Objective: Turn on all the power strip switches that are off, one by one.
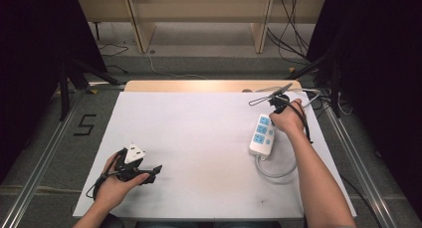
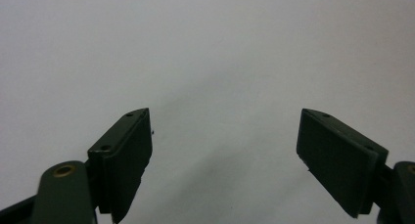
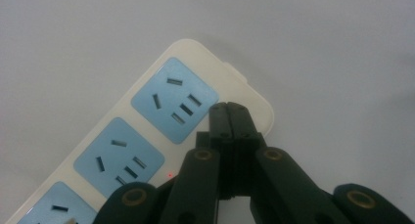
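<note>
From the high view, the right gripper [image 1: 279,104] is hovering at about two o'clock on the counter [image 1: 199,138], just past the far end of the white power strip [image 1: 262,135], whose grey cable [image 1: 276,171] is looping toward the near edge. The left gripper [image 1: 149,172] is resting at about eight o'clock, well apart from the strip.

In the left gripper view, the fingers [image 2: 125,155] are standing wide with nothing between them, facing bare white surface.

In the right gripper view, the fingers [image 3: 221,123] are pressed together, holding nothing, their tips poised over the strip's end near the raised switch [image 3: 236,72]; a small red light [image 3: 170,175] is glowing. I judge the risk to be a skewed push: closed tips could slide off the rounded corner or shove the light, unanchored strip across the sheet, since the other hand is nowhere near to steady it.
</note>
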Tool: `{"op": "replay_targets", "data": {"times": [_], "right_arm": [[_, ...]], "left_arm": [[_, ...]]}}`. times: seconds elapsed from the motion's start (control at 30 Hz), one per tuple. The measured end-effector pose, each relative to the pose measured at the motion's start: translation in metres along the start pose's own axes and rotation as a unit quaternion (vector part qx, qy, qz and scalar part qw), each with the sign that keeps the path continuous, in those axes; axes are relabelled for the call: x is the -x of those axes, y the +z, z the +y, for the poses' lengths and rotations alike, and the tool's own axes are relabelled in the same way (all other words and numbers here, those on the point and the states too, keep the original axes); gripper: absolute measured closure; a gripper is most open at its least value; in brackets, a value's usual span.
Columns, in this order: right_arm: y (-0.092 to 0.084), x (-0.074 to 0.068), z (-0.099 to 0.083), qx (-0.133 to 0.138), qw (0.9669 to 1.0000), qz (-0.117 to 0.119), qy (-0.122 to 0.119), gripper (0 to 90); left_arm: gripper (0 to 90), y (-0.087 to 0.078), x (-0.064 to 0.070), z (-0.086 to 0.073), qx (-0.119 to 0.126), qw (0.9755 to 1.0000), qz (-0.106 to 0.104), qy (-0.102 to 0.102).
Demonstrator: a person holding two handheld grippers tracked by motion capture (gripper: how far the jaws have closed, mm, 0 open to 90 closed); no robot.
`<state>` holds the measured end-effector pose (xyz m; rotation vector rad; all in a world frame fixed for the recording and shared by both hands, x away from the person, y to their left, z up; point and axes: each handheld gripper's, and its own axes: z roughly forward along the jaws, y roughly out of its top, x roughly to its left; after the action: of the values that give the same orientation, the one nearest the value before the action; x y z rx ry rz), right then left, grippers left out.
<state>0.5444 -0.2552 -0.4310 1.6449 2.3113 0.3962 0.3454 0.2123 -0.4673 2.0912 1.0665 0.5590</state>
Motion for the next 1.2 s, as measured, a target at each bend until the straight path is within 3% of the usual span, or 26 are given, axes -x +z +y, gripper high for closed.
{"op": "replay_targets", "data": {"times": [0.63, 1.2], "right_arm": [[-0.002, 0.003, -0.007, 0.027, 0.9995, 0.015, 0.002, 90.0], [-0.016, 0.003, -0.013, 0.047, 0.9986, 0.023, -0.004, 90.0]], "left_arm": [[20.9, 0.001, 0.000, 0.000, -0.003, 1.0000, -0.001, -0.002], [20.9, 0.001, 0.000, 0.000, -0.003, 1.0000, 0.000, -0.002]]}}
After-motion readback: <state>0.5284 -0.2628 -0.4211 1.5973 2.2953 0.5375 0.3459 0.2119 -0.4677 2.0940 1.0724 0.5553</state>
